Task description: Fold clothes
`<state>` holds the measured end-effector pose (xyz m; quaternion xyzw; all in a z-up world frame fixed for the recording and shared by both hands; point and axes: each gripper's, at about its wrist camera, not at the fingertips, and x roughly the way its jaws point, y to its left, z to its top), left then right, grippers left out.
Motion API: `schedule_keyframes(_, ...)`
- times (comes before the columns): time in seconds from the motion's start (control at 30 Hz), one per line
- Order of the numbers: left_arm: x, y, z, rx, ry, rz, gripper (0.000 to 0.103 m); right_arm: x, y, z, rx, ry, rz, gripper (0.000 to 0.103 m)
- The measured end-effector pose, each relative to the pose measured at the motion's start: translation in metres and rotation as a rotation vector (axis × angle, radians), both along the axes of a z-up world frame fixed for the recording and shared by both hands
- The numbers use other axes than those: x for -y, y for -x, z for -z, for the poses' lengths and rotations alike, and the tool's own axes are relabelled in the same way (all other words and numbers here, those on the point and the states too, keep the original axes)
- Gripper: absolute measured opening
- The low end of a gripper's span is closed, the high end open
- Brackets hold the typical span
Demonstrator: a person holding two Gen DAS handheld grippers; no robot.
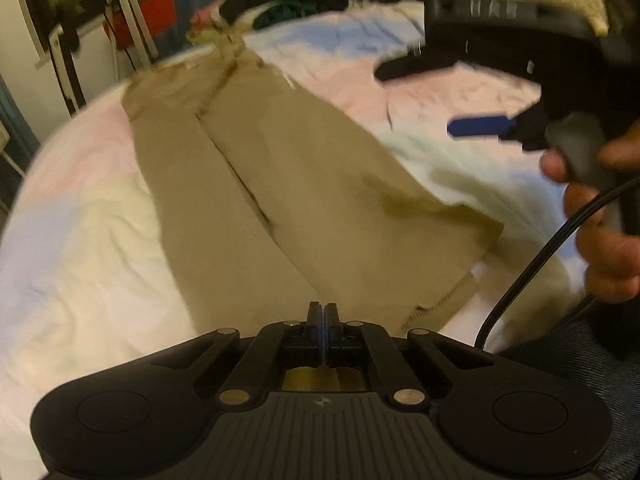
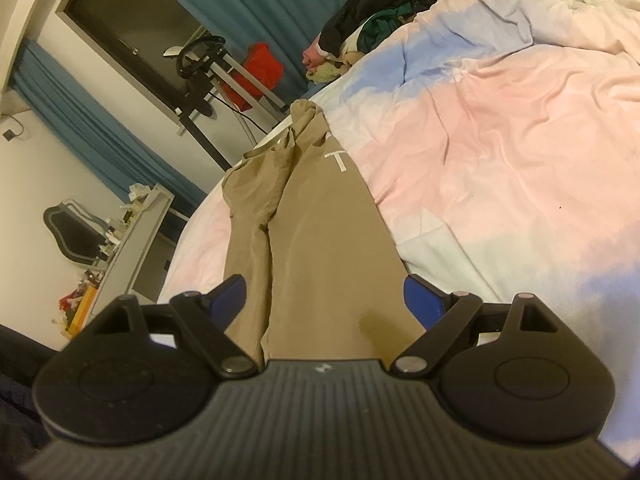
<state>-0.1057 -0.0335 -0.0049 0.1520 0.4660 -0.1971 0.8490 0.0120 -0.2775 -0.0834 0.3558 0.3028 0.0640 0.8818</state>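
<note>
Khaki trousers lay flat, legs lengthwise, on the pastel bedsheet. Left gripper sat low at the hem end, jaws pressed together; whether cloth was pinched, unclear. Right gripper, carried in a hand, hovered above the trousers, jaws spread wide.

Lighting: you have warm, dim indoor light with a yellowish cast over both views, no hard shadows, only soft ones in the folds of the bedsheet and a faint sheen on the tan trousers. Quality: your left wrist view is smeared with motion blur, worst on the trousers and the right gripper, while your right wrist view is sharper. Distortion: fisheye bending curves the bed edge and the blue curtain, and corners fall dark.
</note>
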Motion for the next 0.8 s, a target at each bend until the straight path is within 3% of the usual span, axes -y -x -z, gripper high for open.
schedule_keyframes(0.17,-0.009,-0.001,0.011,-0.025,0.049,0.013,0.004,0.001,0.000,0.001,-0.006,-0.003,0.001,0.088)
schedule_keyframes(0.27,-0.018,0.000,0.005,-0.028,0.098,0.010,0.018,0.001,-0.002,0.002,-0.005,-0.003,-0.006,0.088)
schedule_keyframes(0.33,-0.025,0.000,-0.001,-0.025,0.128,-0.003,0.049,0.002,-0.003,0.003,-0.008,0.001,-0.013,0.087)
schedule_keyframes(0.4,-0.031,-0.002,-0.005,-0.025,0.148,-0.042,0.063,0.004,-0.006,0.008,-0.037,0.023,-0.018,0.087)
schedule_keyframes(0.53,-0.064,-0.010,-0.011,-0.035,0.239,-0.180,0.077,0.022,-0.009,0.030,-0.136,-0.038,0.035,0.087)
schedule_keyframes(0.6,-0.083,-0.017,-0.005,-0.061,0.273,-0.273,0.078,0.029,-0.008,0.041,-0.175,-0.073,0.067,0.087)
schedule_keyframes(0.7,-0.113,-0.031,0.005,-0.164,0.367,-0.419,0.078,0.034,-0.005,0.055,-0.219,-0.131,0.080,0.087)
schedule_keyframes(0.8,-0.127,-0.045,0.017,-0.244,0.416,-0.500,0.078,0.033,-0.003,0.061,-0.232,-0.173,0.056,0.086)
